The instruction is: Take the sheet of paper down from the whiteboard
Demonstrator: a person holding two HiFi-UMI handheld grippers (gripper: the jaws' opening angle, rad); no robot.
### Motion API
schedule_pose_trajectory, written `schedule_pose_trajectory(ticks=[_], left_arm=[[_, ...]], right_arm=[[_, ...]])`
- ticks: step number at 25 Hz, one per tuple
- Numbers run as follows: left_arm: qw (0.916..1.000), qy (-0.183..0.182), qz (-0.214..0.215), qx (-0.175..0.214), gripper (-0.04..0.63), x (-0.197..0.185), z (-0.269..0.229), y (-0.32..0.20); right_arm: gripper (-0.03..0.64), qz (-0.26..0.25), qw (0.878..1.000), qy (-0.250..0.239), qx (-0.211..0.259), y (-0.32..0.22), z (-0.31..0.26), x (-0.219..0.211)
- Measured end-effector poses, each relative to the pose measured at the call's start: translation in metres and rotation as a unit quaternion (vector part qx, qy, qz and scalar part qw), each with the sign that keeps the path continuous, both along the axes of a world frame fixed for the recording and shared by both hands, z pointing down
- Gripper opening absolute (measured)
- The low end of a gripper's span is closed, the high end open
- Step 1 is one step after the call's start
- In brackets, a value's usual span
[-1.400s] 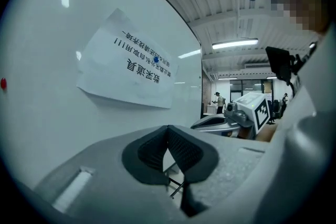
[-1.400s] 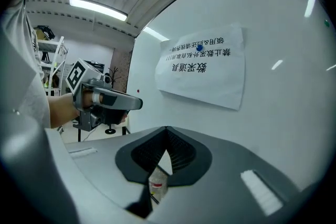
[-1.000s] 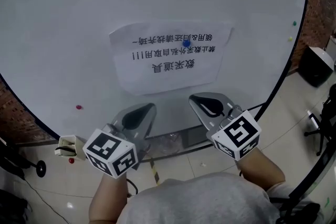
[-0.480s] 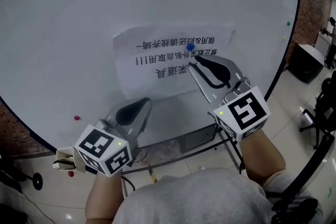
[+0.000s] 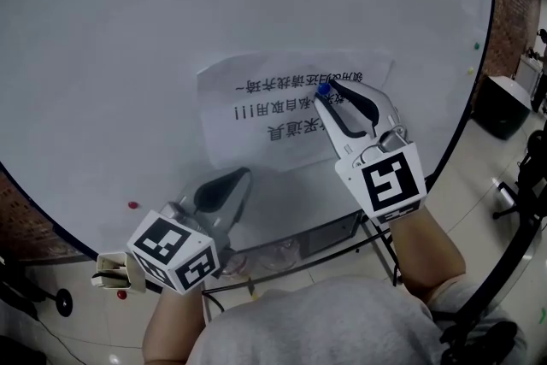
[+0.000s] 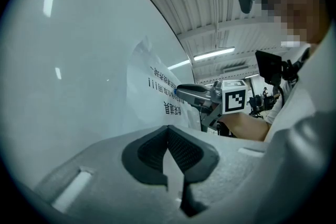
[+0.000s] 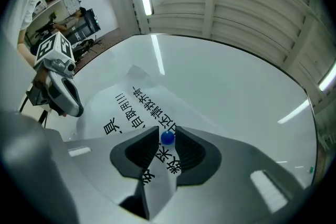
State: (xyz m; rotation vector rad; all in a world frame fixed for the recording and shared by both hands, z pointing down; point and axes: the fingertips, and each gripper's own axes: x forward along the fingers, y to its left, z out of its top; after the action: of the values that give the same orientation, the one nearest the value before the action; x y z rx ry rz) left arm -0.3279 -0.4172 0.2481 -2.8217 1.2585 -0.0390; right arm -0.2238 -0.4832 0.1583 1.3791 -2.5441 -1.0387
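If the open right claw pulls off the blue magnet, the paper may fall, because the left claw is closed and empty.

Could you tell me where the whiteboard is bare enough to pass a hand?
The whiteboard is bare above the sheet of paper and left of it, down to the red magnet. Crowded: the sheet's upper right part, where the right gripper straddles the blue magnet, and below it, by the left gripper.

White paper with black characters lies flat on the whiteboard, pinned by a blue magnet.
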Motion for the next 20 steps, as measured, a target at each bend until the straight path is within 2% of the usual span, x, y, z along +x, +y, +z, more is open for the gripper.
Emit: schedule_pose_trajectory(ticks=[7,12,20], left_arm=[[1.0,-0.002,-0.008,0.004,0.003,-0.007,-0.002,0.001],[0.9994,-0.009,-0.029,0.017,0.003,-0.021,-0.01,0.004],[0.9953,-0.033,-0.072,0.056,0.078,-0.049,-0.027,0.007]], right_arm=[[0.078,0.001,1.0,-0.006,-0.001,-0.004,0.001,0.001],[0.081,0.002,1.0,-0.008,0.003,-0.001,-0.002,0.001],[0.084,-0.001,1.0,-0.014,-0.001,-0.005,0.0,0.001]])
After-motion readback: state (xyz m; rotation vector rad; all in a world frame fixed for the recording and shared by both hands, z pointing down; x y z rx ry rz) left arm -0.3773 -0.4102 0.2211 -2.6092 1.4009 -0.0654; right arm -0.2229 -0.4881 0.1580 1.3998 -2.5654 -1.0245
